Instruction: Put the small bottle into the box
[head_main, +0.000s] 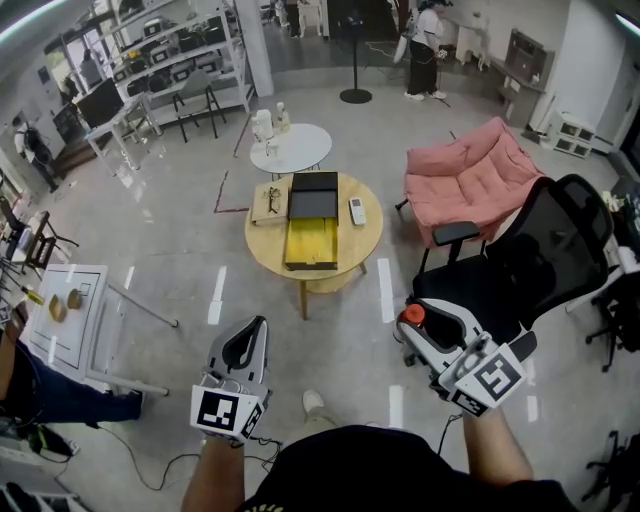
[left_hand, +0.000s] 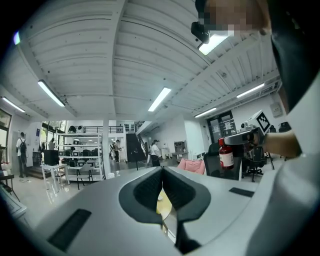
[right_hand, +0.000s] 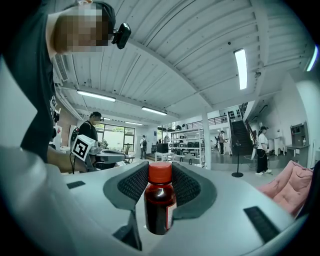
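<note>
In the head view the right gripper (head_main: 421, 325) is held low at the right, above the grey floor (head_main: 180, 270), with a small dark-red bottle with a red cap (head_main: 411, 315) upright between its jaws. The left gripper (head_main: 245, 342) is held at the left, its jaws pointing forward. Well ahead of both stands a round wooden tabletop (head_main: 362, 245) carrying an open yellow box (head_main: 311, 243), with a black rectangular case (head_main: 314, 196) touching the box's far end and a white remote (head_main: 356, 211) just beside the case. The bottle is well apart from the box. A small white round table (head_main: 300, 150) stands behind the wooden one, a pink armchair (head_main: 470, 180) to its right, and a black mesh office chair (head_main: 540, 260) beside the right gripper. In the left gripper view the left gripper (left_hand: 162, 175) has its dark ribbed jaws pressed together with nothing between them; off to the right the right gripper (left_hand: 231, 141) shows with the bottle (left_hand: 226, 154) hanging upright from it. In the right gripper view the right gripper (right_hand: 160, 172) has its jaws closed on the bottle (right_hand: 160, 205), gripping it at the cap and neck; the bottle stands upright, its label edge at the right. The left gripper (right_hand: 107, 156) shows at the left.
</note>
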